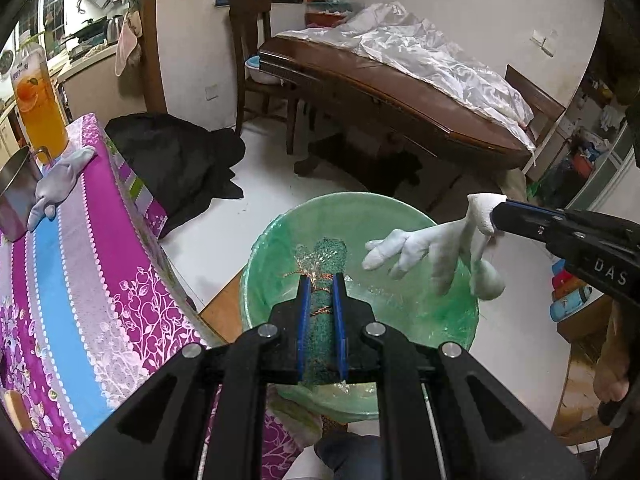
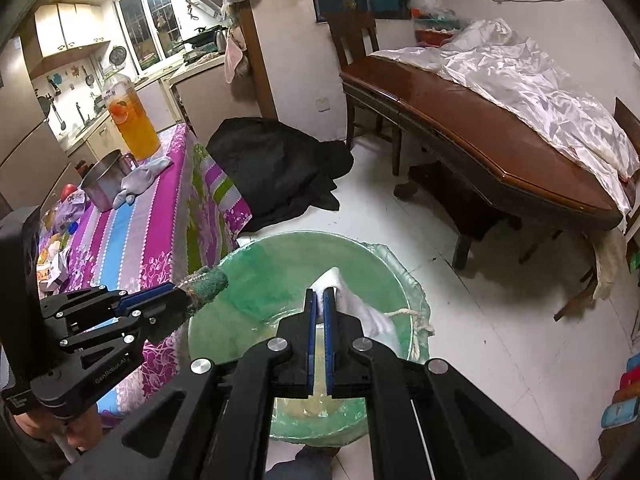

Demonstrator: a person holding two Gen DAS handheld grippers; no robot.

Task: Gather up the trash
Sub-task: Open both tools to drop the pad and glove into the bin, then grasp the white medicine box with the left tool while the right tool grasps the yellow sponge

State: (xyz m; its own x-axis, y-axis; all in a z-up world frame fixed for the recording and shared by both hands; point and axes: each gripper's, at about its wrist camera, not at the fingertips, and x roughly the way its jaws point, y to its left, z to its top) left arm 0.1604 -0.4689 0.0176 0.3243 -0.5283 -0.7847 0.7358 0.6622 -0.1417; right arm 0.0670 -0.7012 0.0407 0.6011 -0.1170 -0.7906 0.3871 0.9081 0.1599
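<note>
A: Starting at your nine o'clock, what do you have?

B: The table under the magenta, blue and white flowered cloth (image 1: pixel 80 264). On it stand a tall plastic bottle of orange drink (image 1: pixel 40 112) and a steel mug (image 1: pixel 16 192), with a pale grey fabric glove (image 1: pixel 60 184) lying just beside the mug, toward its three o'clock.

A: And your left gripper (image 1: pixel 320 284)?

B: Its jaws are clenched on a dark green scouring pad with orange thread through it (image 1: pixel 324 320). You hold it over the round translucent green basin lined with a thin plastic bag (image 1: pixel 280 248), which sits at six o'clock, low in front of you, touching the table's corner.

A: Moving on to three o'clock?

B: Your right gripper (image 2: pixel 320 300) grasps a white cloth glove (image 1: pixel 432 248) by its cuff. From the left wrist you see the glove's fingers dangling over the basin's far right part, apart from the scouring pad. From the right wrist the cloth (image 2: pixel 360 308) drapes off toward four o'clock, and a bit of pale cord (image 2: pixel 416 320) lies at the basin's rim.

A: Beyond the basin?

B: At twelve o'clock a heap of black cloth (image 1: pixel 176 160) lies on the white floor. At two o'clock stands the dark brown wooden table (image 1: pixel 400 108) with a crumpled white satin sheet (image 1: pixel 432 56) over it, and a wooden chair (image 1: pixel 260 52) behind.
</note>
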